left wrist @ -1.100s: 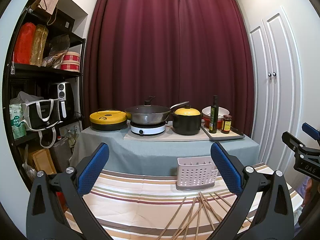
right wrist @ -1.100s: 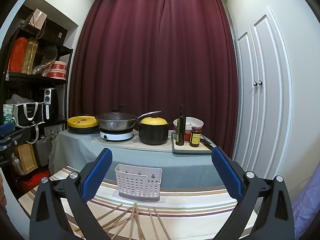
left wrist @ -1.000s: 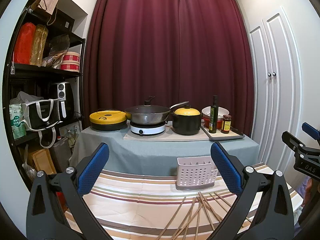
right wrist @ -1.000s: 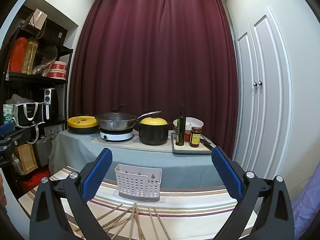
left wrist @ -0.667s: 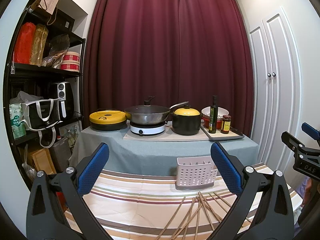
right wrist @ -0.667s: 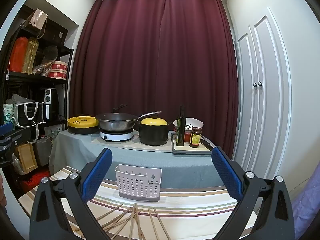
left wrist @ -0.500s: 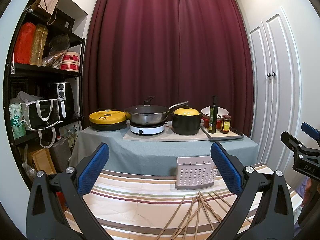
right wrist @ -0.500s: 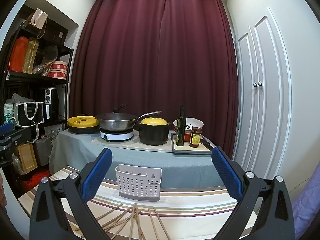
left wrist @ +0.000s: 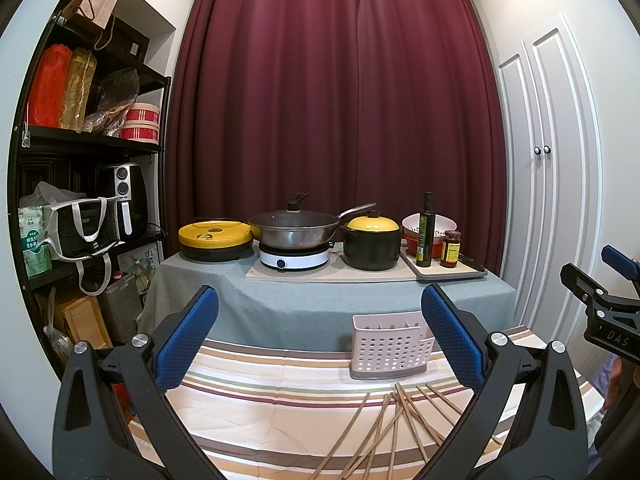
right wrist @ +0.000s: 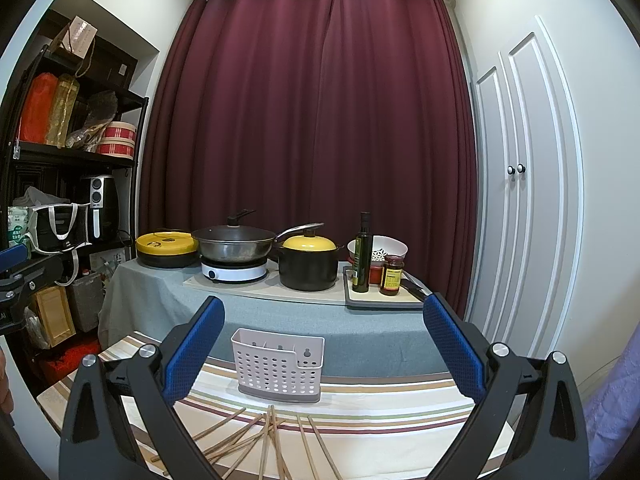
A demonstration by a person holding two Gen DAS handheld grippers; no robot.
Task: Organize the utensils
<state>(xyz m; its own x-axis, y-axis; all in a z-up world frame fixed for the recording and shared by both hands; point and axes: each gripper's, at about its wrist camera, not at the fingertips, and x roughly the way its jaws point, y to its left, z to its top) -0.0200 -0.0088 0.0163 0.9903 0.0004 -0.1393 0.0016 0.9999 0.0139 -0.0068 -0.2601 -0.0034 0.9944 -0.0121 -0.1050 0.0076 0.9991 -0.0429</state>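
Observation:
Several wooden chopsticks [left wrist: 394, 426] [right wrist: 266, 444] lie scattered on the striped tablecloth [left wrist: 276, 392] [right wrist: 380, 408]. Behind them stands an empty white perforated utensil holder [left wrist: 390, 346] [right wrist: 278, 366], upright. My left gripper [left wrist: 320, 332] is open, held above the table, with nothing between its blue pads. My right gripper [right wrist: 324, 336] is open too, and empty. Each hangs above and in front of the chopsticks, apart from them. The right gripper's side shows at the edge of the left wrist view [left wrist: 608, 300].
Behind the striped table, a grey-covered table [left wrist: 320, 300] carries a yellow electric pan [left wrist: 216, 238], a wok [left wrist: 294, 230] on a hotplate, a black pot with yellow lid [left wrist: 372, 242], an oil bottle [left wrist: 426, 230] and a jar [left wrist: 450, 242]. Black shelves [left wrist: 80, 140] stand left, white cupboard doors [left wrist: 548, 160] right.

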